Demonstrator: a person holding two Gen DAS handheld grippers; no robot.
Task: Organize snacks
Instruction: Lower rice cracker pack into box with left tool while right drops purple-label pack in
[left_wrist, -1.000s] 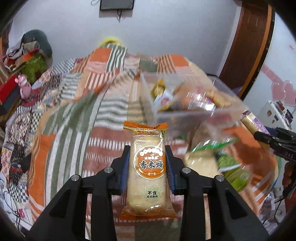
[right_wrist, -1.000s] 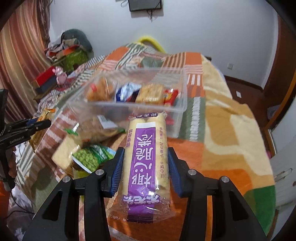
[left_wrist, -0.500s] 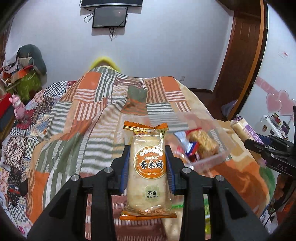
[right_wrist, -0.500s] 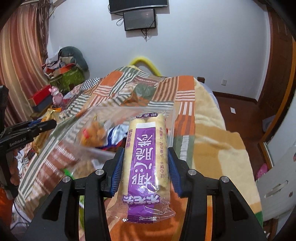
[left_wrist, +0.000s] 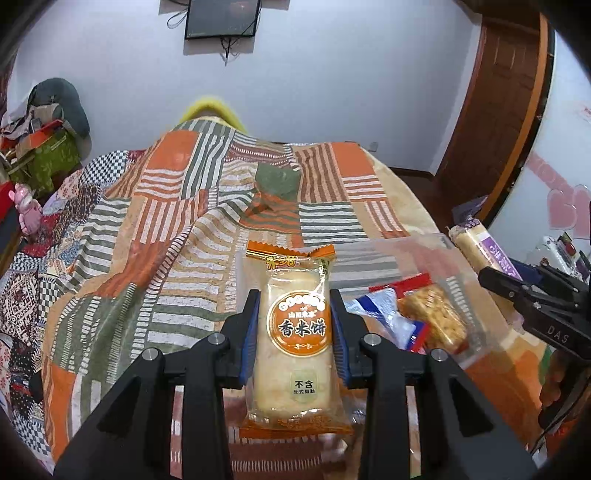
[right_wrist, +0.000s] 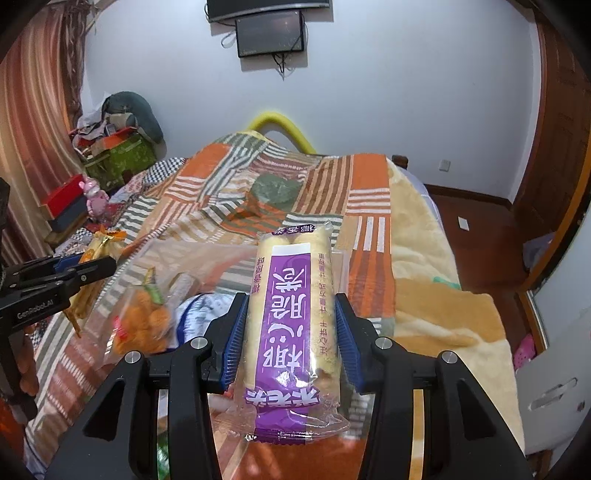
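Two claws: my left gripper (left_wrist: 294, 328) clamps the orange rice cracker pack (left_wrist: 295, 339); my right gripper (right_wrist: 291, 332) clamps the purple pack (right_wrist: 291, 328).
Change: both have lifted since a second ago.
Bin: the clear container (left_wrist: 439, 254) now sits low at 3 o'clock in my left view.
Meaning: I judge dropping in comes next.

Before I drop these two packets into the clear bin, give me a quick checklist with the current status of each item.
1. Left tool clamped on the orange rice cracker packet: ok.
2. Right tool clamped on the purple rice roll packet: ok.
3. Clear bin in view, open top: ok.
4. Room left in the bin beside the snacks already inside: cannot tell, view blurred.
5. Packets directly above the bin opening: cannot tell.
6. The tools apart from each other: ok.
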